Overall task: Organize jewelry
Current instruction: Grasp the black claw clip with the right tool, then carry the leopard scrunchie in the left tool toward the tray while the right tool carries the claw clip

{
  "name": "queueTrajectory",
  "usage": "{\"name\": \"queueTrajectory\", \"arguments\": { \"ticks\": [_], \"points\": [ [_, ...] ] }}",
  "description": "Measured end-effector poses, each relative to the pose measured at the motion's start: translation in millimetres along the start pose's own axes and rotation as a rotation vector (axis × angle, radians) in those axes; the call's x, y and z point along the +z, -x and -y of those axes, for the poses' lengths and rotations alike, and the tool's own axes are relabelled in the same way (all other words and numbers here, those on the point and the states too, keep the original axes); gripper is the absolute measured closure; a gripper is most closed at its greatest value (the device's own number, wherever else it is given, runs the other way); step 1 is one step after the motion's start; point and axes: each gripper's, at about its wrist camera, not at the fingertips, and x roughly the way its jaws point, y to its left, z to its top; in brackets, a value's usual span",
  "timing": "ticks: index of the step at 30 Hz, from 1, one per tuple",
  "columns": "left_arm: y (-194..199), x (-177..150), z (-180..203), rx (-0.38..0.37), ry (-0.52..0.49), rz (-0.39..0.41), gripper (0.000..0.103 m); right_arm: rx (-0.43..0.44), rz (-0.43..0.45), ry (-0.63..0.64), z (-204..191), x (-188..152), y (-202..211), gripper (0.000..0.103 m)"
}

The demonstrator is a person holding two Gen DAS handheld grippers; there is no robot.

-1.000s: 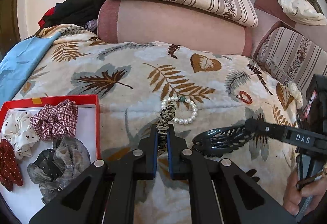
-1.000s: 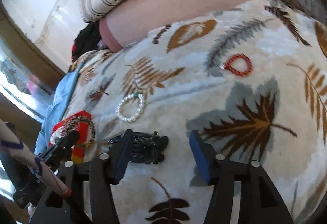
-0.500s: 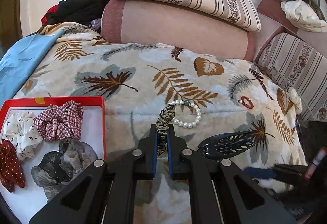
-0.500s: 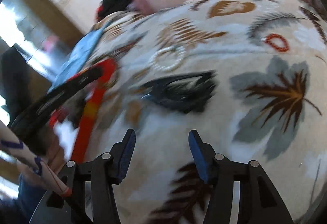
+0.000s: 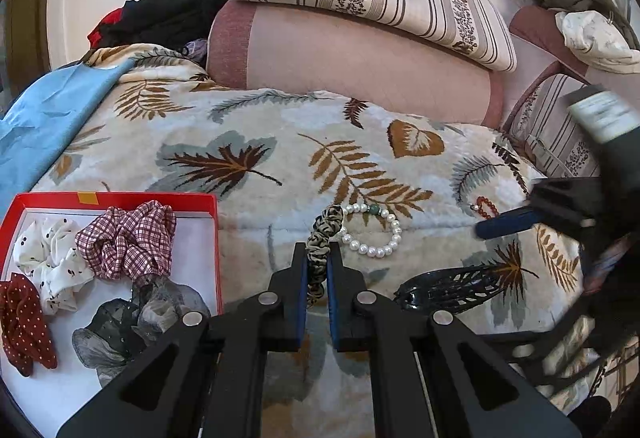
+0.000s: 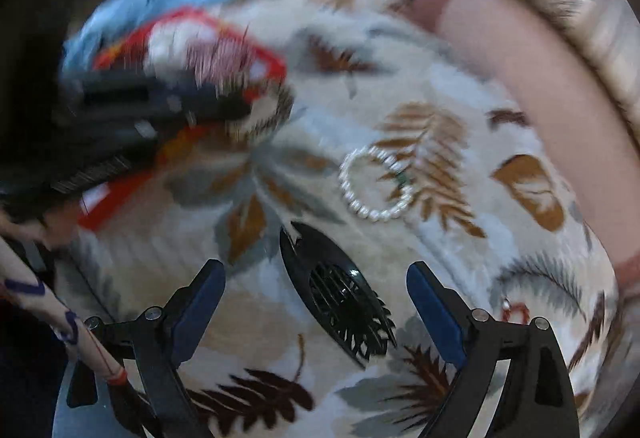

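Observation:
My left gripper (image 5: 317,258) is shut on a leopard-print scrunchie (image 5: 324,234), which it holds above the leaf-patterned blanket. A pearl bracelet (image 5: 374,230) (image 6: 374,184) lies just right of the scrunchie. A black hair claw (image 5: 452,288) (image 6: 340,292) rests on the blanket, between the wide-apart fingers of my right gripper (image 6: 316,302). Those jaws are opening and touch nothing. A small red bead bracelet (image 5: 486,206) (image 6: 516,312) lies further right. The red box (image 5: 120,198) at the left holds several scrunchies.
Striped and pink cushions (image 5: 360,50) line the back of the bed. A blue cloth (image 5: 44,122) lies at the far left, dark clothes (image 5: 160,18) behind it. A person's hand (image 6: 24,234) shows at the left edge of the blurred right wrist view.
My right gripper let go of the hair claw, swung away, rolled and now hovers over it with jaws much wider. The left gripper with the scrunchie has stayed still.

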Motion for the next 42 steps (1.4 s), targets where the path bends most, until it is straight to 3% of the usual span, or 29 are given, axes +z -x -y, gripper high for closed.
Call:
{"name": "queueTrajectory", "arguments": {
  "ticks": [2,5,7,8,9,15,19,23,31,42],
  "points": [
    [-1.7,0.2,-0.2,-0.004,0.0,-0.008,0.095,-0.053,-0.048,0.045,1.4,-3.0,-14.1,0.008],
    [-2.8,0.4,0.6,-0.007,-0.008,-0.012,0.095,-0.035,-0.122,0.063,6.4,-6.8,-37.3,0.011],
    [-3.6,0.5,1.3,-0.01,-0.009,-0.015,0.095,-0.015,-0.14,0.015,13.4,-12.7,-44.4,0.041],
    [-3.9,0.2,2.1,-0.011,-0.01,-0.017,0.095,0.007,-0.131,-0.02,16.6,-16.3,-44.1,0.05],
    [-4.3,0.0,2.8,-0.011,-0.013,-0.018,0.095,0.008,-0.097,-0.075,21.3,-22.7,-39.4,0.053],
    [-13.0,-6.5,13.3,-0.01,-0.022,-0.042,0.095,-0.011,0.08,-0.47,36.1,-69.1,-7.9,0.055],
    [-21.2,-14.7,25.8,-0.018,-0.052,-0.069,0.095,-0.019,0.183,-0.663,24.9,-89.8,8.8,0.055],
    [-25.3,-20.4,33.0,-0.021,-0.072,-0.088,0.096,-0.081,0.211,-0.723,4.0,-96.0,11.5,0.055],
    [-18.7,-16.6,32.3,-0.037,-0.067,-0.07,0.096,-0.109,0.324,-0.801,-2.2,-101.6,31.6,0.055],
    [-14.1,-15.6,33.4,-0.036,-0.071,-0.057,0.096,-0.053,0.37,-0.849,-3.4,-102.8,38.3,0.055]
  ]
}}
